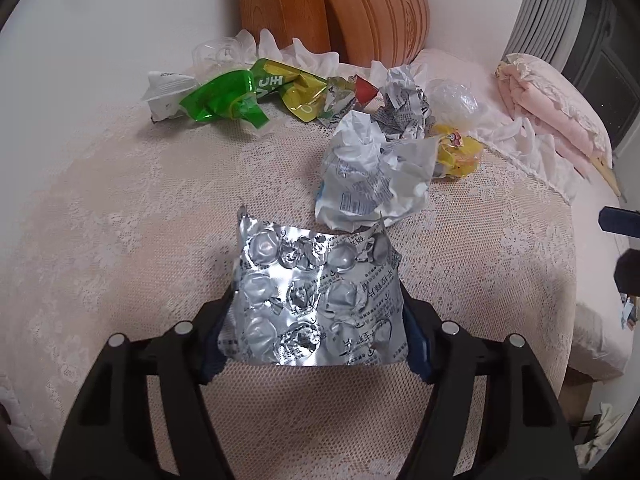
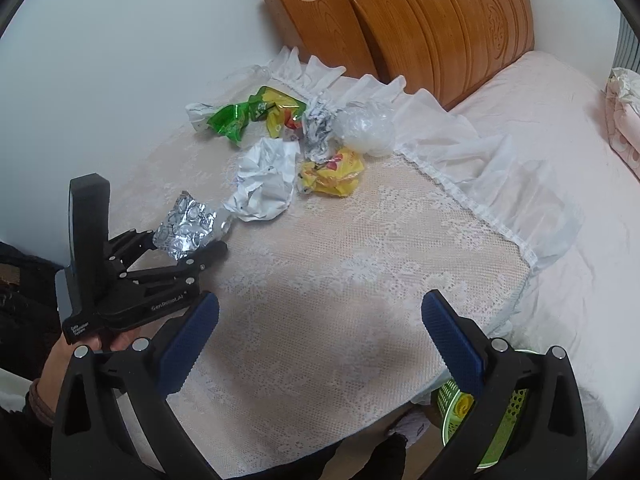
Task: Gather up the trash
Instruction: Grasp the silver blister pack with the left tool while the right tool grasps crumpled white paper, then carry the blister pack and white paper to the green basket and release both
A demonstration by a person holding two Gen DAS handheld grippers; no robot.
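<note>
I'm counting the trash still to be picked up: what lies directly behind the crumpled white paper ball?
Behind the white paper ball lie a crumpled printed paper and a yellow wrapper beside it. Anything flat beneath the ball is hidden.

- This is a bedroom in a home.
- A bed (image 2: 540,168) with a pink sheet fills the right side.
- A brown wooden headboard (image 2: 432,20) stands at the far end by the white wall (image 2: 120,60).
- Folded pink blankets (image 1: 548,116) lie on the bed.
</note>
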